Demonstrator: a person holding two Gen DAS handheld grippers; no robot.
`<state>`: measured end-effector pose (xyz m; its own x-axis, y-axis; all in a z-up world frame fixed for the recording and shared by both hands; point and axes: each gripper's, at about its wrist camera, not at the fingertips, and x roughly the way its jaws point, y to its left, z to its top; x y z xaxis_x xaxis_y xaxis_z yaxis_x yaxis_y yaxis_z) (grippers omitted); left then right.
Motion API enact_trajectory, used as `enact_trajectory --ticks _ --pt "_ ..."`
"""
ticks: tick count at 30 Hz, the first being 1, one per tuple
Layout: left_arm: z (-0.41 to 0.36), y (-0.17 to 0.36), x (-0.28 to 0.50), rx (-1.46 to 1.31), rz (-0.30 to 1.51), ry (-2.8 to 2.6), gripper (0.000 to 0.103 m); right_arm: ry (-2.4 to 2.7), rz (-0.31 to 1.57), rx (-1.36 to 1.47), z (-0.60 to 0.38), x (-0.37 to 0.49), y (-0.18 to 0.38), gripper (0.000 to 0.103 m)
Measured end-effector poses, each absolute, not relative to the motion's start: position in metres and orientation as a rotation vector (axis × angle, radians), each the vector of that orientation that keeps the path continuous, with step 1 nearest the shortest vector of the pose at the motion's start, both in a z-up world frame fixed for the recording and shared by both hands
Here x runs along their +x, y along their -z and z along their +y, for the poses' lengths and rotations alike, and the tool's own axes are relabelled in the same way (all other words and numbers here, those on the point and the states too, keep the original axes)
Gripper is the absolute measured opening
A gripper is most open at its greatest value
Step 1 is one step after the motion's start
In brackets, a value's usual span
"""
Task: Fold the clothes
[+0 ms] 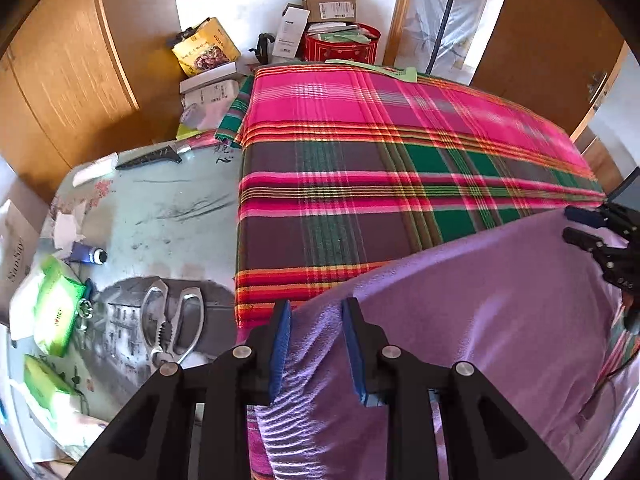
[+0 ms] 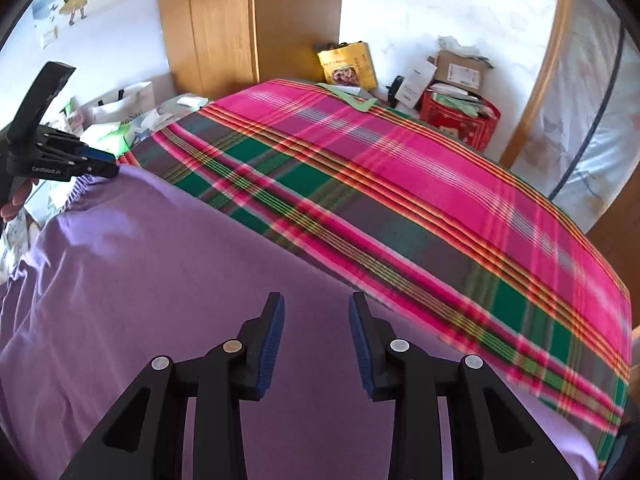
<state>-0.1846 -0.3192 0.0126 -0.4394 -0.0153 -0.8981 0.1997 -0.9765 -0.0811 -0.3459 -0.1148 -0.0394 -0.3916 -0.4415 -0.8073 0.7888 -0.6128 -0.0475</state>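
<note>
Garment (image 1: 500,300), purple, one piece: spread over plaid cloth (image 1: 380,184) on table (image 1: 160,208), long axis running side to side between the two claws. Left claw (image 1: 316,312): fingers part-spread, ribbed edge of garment bunched between the pads, firm grip uncertain. Right claw (image 2: 316,308): fingers spread, garment beneath them; contact cannot be told. Beside the cloth: scissors (image 1: 176,324)
</note>
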Motion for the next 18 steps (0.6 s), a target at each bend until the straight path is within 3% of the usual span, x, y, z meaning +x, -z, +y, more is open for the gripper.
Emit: enact_trajectory --ticks 2,18 --pt "-0.32 -0.012 -0.183 1.585 0.247 2.558 0.032 2.044 0.556 1.014 -0.122 -0.349 0.041 0.035" --pt "-0.327 -0.006 -0.183 1.619 0.158 2.57 0.033 1.876 0.601 0.974 -0.191 -0.345 0.051 0.035"
